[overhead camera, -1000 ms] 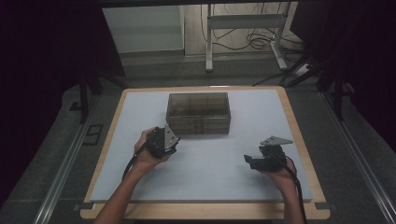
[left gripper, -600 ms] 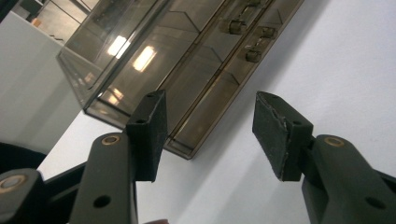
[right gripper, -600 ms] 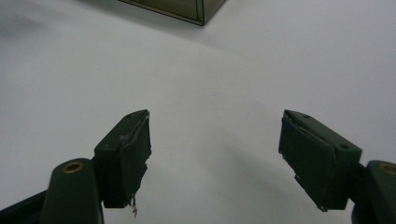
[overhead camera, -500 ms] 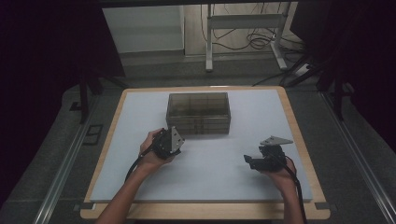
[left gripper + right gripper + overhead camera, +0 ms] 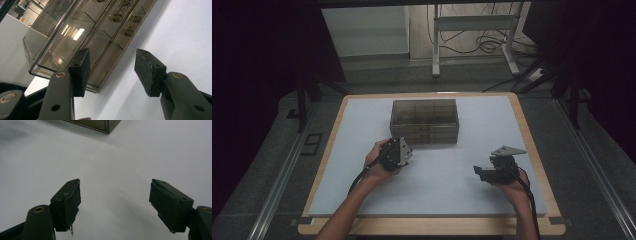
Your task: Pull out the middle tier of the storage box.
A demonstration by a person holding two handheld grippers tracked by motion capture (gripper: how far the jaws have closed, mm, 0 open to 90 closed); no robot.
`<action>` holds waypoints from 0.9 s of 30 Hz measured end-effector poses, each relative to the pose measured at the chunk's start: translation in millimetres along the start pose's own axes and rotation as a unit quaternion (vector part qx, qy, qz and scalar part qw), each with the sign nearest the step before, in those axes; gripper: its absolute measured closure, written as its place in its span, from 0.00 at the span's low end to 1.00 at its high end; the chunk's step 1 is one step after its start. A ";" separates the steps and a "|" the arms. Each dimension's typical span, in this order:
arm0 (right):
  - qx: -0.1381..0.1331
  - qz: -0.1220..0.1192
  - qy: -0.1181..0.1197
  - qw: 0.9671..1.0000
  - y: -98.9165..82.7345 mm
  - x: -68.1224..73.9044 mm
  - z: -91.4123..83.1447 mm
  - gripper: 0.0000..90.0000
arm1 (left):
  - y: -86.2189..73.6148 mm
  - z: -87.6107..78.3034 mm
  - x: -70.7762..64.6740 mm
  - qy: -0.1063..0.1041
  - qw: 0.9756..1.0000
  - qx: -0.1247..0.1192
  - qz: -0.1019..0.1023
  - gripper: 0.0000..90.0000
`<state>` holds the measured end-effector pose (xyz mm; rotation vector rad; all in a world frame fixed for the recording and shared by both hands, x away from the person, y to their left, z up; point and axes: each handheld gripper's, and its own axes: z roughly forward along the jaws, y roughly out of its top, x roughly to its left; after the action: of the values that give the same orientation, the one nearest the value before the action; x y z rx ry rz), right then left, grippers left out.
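Note:
A smoky transparent drawer box stands on the white mat toward the back centre. In the left gripper view the box shows its small round drawer knobs and tilts across the frame. My left gripper is held just in front of the box's lower left corner, rolled sideways, its jaws open with nothing between them. My right gripper rests low over the mat at the right front, open and empty, with a corner of the box far ahead.
The white mat lies on a wooden table with a raised rim. Behind the table stand a white panel and a metal stand with cables on the floor. Dark surroundings flank both sides.
My left gripper has moved forward and to the right, closer to the front of the drawer box, and has rolled further. The right gripper has stayed in place.

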<state>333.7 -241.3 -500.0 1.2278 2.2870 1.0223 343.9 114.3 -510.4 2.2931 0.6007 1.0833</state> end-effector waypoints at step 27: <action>0.006 0.001 -0.002 1.000 -0.8 0.3 2.3 0.27 | 5.3 9.4 -14.1 0.030 0.998 0.000 0.047 0.56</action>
<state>334.5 -240.4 -502.1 1.2352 2.2922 1.0085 344.1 99.5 -520.0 2.3151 0.5217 1.2007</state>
